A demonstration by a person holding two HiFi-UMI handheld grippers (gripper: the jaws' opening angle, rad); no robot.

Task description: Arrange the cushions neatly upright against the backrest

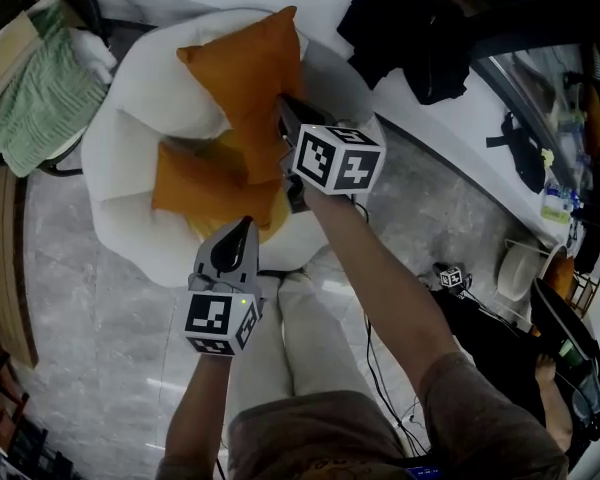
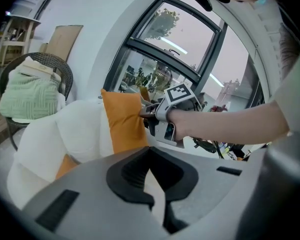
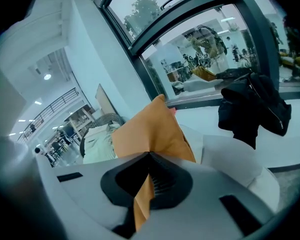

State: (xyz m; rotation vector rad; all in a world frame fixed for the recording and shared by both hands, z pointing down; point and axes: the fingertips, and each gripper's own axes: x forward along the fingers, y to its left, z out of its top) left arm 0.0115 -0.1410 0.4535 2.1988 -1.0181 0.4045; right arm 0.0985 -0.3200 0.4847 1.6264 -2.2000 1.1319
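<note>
A white round armchair [image 1: 130, 138] holds orange cushions. My right gripper [image 1: 283, 120] is shut on the edge of one orange cushion [image 1: 242, 73], which stands up against the backrest [image 1: 200, 28]; its fabric fills the jaws in the right gripper view [image 3: 149, 156]. A second orange cushion [image 1: 195, 183] lies flat on the seat, with a yellower one [image 1: 272, 216] under it. My left gripper [image 1: 240, 230] hovers at the seat's front edge, shut and holding nothing. The left gripper view shows the right gripper [image 2: 149, 113] pinching the upright cushion [image 2: 122, 121].
A dark wicker chair with a folded green blanket [image 1: 30, 93] stands left of the armchair. A black garment [image 1: 410, 28] lies on the white window ledge at the back right. The person's white-trousered legs [image 1: 300, 338] are below, and cables lie on the tiled floor [image 1: 80, 298].
</note>
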